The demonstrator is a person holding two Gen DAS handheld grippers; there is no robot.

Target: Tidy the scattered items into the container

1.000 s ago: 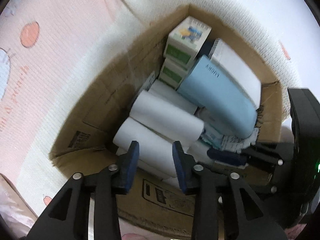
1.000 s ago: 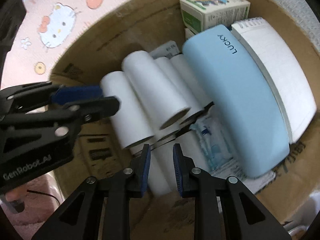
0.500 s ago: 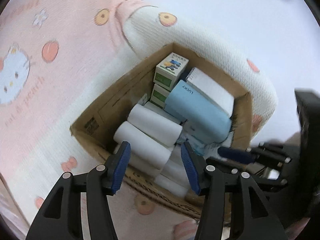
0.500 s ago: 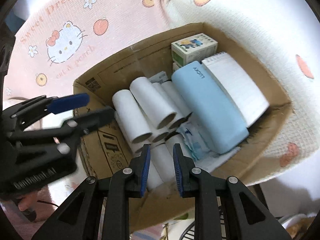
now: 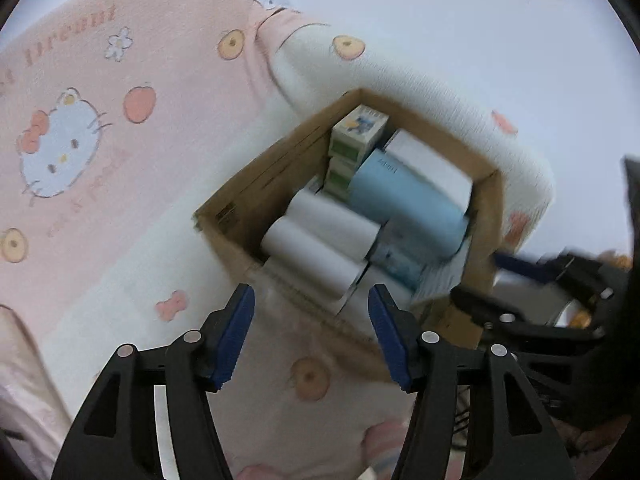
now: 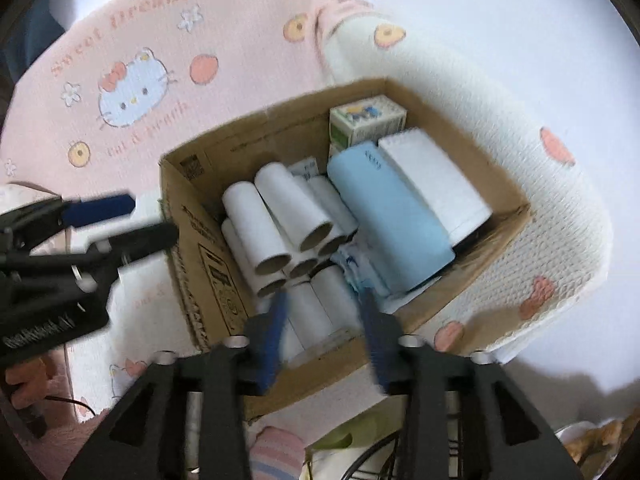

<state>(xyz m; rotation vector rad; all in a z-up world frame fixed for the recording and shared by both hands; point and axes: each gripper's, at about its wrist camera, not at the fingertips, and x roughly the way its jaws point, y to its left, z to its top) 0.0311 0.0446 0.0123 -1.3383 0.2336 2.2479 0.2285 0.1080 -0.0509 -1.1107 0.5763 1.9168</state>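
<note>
A cardboard box [image 5: 240, 204] [image 6: 200, 216] sits on a blanket, packed with several white rolls [image 5: 320, 240] [image 6: 280, 208], a light blue case [image 5: 404, 204] [image 6: 388, 216], a white notebook [image 6: 436, 176] and small green-and-white cartons [image 5: 360, 128] [image 6: 368, 120]. My left gripper [image 5: 311, 294] hovers above the box's near wall, jaws opening, nothing between them. My right gripper [image 6: 324, 298] hangs over the near end of the box, blurred, jaws opening and empty. Each gripper shows in the other's view: the left gripper [image 6: 150, 218] to the box's left, the right gripper [image 5: 478, 276] at its right corner.
The pink and white blanket [image 5: 120, 120] with a cartoon cat print spreads left of and behind the box. Its edge [image 6: 560, 240] drops off just right of the box. Dark wires and clutter [image 6: 360, 456] lie below the near edge.
Both grippers have lifted up and back out of the box, which now looks smaller. The left jaws spread wider. The right jaws, nearly shut before, have parted.
</note>
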